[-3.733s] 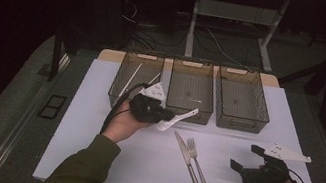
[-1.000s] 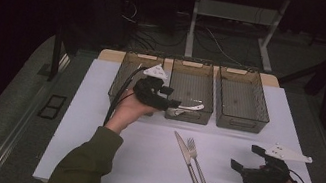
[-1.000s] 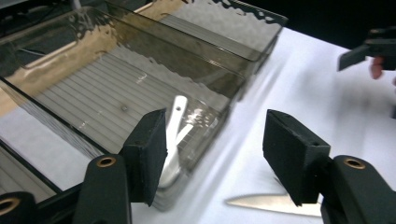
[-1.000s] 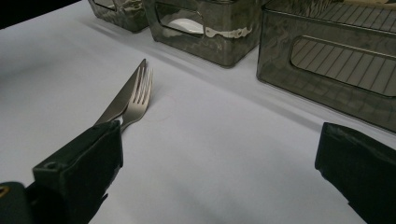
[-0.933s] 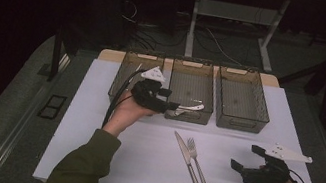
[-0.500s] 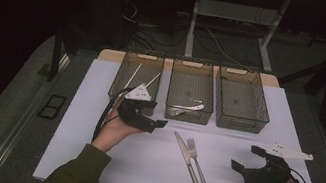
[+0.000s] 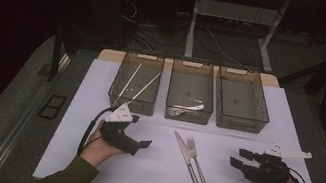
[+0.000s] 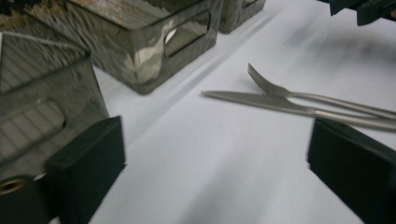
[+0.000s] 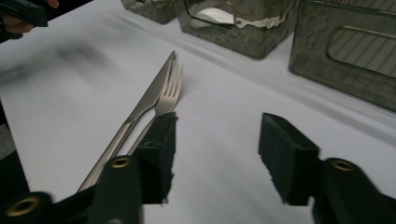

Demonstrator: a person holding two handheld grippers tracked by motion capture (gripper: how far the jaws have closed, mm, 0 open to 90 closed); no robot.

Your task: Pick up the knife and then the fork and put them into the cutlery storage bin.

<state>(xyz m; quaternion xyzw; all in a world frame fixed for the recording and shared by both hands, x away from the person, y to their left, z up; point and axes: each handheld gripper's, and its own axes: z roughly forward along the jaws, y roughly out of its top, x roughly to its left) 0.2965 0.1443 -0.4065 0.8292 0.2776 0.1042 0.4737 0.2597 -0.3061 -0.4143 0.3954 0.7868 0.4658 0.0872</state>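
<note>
Knife point(image 7: 190, 165) and fork point(image 7: 198, 165) lie touching on the white mat point(image 7: 152, 171), between the wide-open, empty left gripper point(image 7: 140, 144) and the half-closing, empty right gripper point(image 7: 239, 157)

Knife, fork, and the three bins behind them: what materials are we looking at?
Silver table knife and silver fork: likely polished steel; bright grey sheen, fine serrations along the knife's blade in the left gripper view. Three smoky see-through bins: probably tinted rigid plastic; contents show through the walls, glossy reflections, moulded handle cut-outs.
</note>
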